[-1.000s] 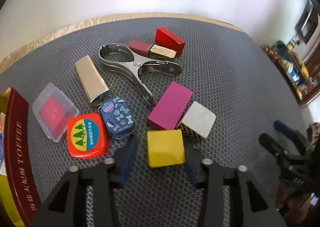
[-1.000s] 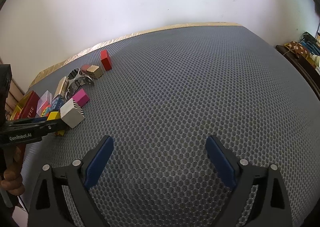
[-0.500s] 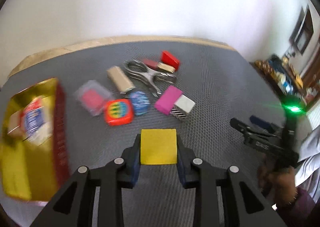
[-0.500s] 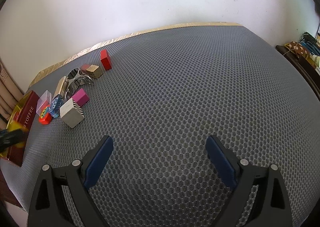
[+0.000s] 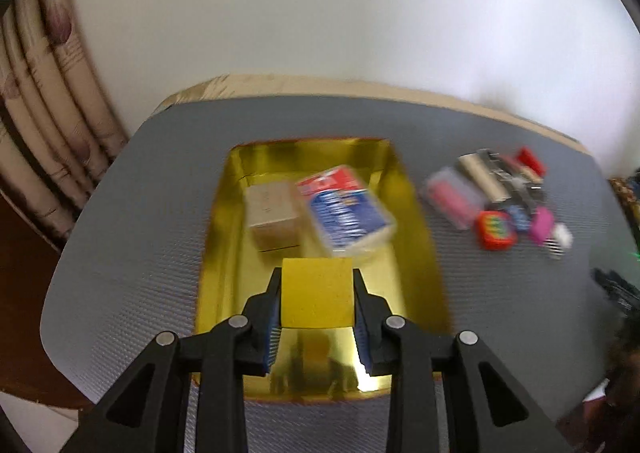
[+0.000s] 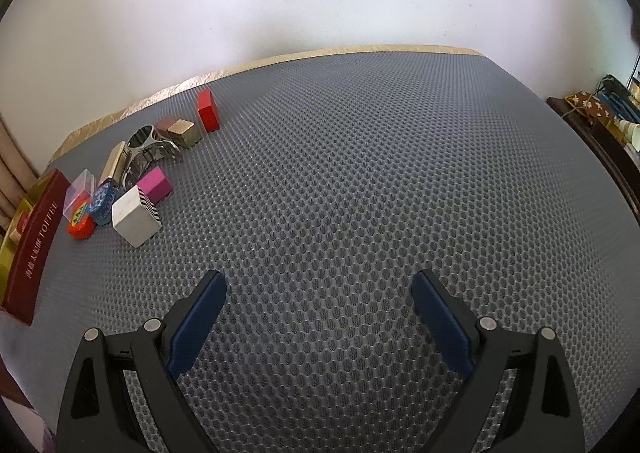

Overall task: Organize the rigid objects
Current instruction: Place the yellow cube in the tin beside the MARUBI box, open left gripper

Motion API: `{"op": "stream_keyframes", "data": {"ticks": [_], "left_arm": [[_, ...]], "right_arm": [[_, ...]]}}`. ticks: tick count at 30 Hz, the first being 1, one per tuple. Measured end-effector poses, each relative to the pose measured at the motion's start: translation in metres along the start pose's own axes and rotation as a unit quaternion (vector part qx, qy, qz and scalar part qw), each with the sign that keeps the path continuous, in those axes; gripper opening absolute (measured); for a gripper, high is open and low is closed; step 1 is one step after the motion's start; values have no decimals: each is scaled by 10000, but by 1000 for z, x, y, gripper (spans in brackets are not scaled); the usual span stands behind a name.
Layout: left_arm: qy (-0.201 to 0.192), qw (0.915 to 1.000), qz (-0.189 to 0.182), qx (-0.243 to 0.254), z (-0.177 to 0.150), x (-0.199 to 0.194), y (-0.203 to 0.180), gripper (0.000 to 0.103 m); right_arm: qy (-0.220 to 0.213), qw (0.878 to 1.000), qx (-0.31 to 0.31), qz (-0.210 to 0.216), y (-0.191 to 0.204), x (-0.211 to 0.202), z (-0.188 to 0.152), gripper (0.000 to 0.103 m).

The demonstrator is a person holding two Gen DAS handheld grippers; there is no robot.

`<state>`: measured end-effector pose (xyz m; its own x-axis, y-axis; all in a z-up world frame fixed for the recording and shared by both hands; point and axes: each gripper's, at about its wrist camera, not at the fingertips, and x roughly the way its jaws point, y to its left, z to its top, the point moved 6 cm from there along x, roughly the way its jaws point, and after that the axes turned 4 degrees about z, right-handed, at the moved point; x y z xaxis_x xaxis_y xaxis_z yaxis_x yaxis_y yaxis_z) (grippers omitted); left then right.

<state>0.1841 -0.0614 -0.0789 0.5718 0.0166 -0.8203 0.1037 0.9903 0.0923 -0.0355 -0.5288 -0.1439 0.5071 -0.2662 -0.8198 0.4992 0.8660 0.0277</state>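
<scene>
Left gripper [image 5: 317,293]: black two-finger frame with blue pads, pointing steeply downward. Jaws drawn close together, both pads pressed flat against the left and right sides of a yellow block [image 5: 317,292], which is lifted clear of any surface. Fingers [image 5: 267,317] symmetrical about the block; frame arms fan out toward the near edge of the view.

Right gripper [image 6: 318,313]: same build, black frame, blue pads, also angled steeply downward. Jaws spread wide, nothing between them. Fingers [image 6: 198,317] well apart, tips hovering above the surface, touching nothing.
</scene>
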Motion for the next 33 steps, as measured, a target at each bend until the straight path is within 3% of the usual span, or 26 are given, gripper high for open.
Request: {"op": "stream_keyframes", "data": {"ticks": [5, 14, 20, 24, 28, 33], "left_arm": [[248, 9996, 52, -128, -2, 40, 24, 30], [290, 9994, 57, -160, 4, 69, 33, 30], [404, 9989, 29, -241, 13, 70, 36, 35], [19, 9994, 82, -339, 14, 40, 38, 35], [-281, 9983, -159, -482, 12, 1, 32, 38], [-557, 9962, -304, -603, -12, -45, 23, 39]], "right_arm": [[72, 9998, -131, -142, 4, 2, 0, 94], [71, 9968, -600, 530, 62, 1, 30, 92], [113, 9931, -1009, 581, 91, 15, 41, 92], [217, 9914, -1109, 660, 101, 26, 42, 92], [306, 9883, -1329, 678, 114, 35, 42, 92], [484, 9822, -1654, 744, 128, 44, 42, 87]]}}
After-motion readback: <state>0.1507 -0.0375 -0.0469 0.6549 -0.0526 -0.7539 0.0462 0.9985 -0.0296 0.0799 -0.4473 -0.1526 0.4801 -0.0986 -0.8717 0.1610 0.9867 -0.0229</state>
